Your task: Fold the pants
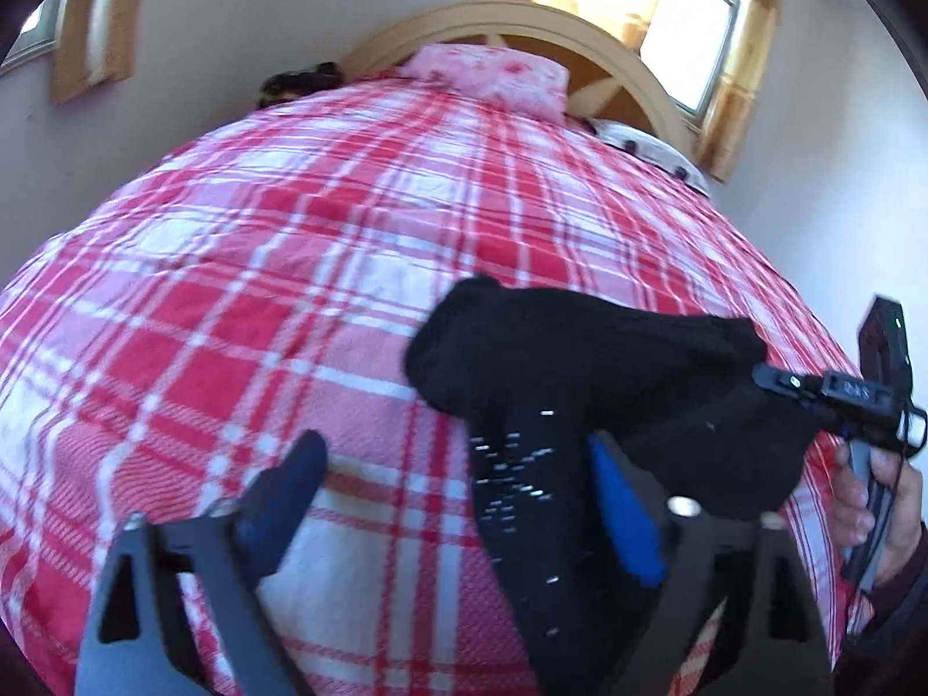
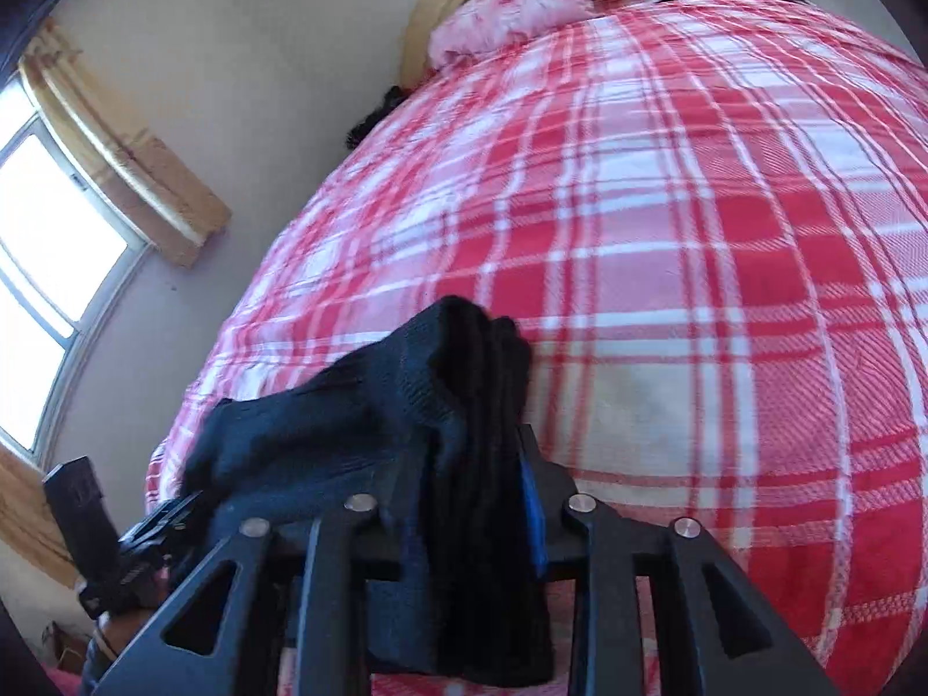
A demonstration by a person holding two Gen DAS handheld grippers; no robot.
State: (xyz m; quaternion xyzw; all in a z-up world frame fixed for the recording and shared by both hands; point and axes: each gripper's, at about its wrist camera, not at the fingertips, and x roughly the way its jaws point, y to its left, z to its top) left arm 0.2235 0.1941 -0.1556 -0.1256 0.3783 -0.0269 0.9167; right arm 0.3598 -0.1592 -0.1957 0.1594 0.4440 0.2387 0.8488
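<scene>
Gripping pants [image 2: 464,406], right tool [image 2: 470,499] clamped; left tool [image 1: 458,493] agape.

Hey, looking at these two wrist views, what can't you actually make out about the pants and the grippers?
- Pants: shape and fold state unclear in both views; bunched, and the lower part is cut off by the bottom edge.
- Right gripper: fingertips hidden by the pants draped over them in the right wrist view.
- Left gripper: wide open; whether its blue finger touches the cloth is unclear, blurred.
- Dark item beside the pillow: too small to identify.
</scene>
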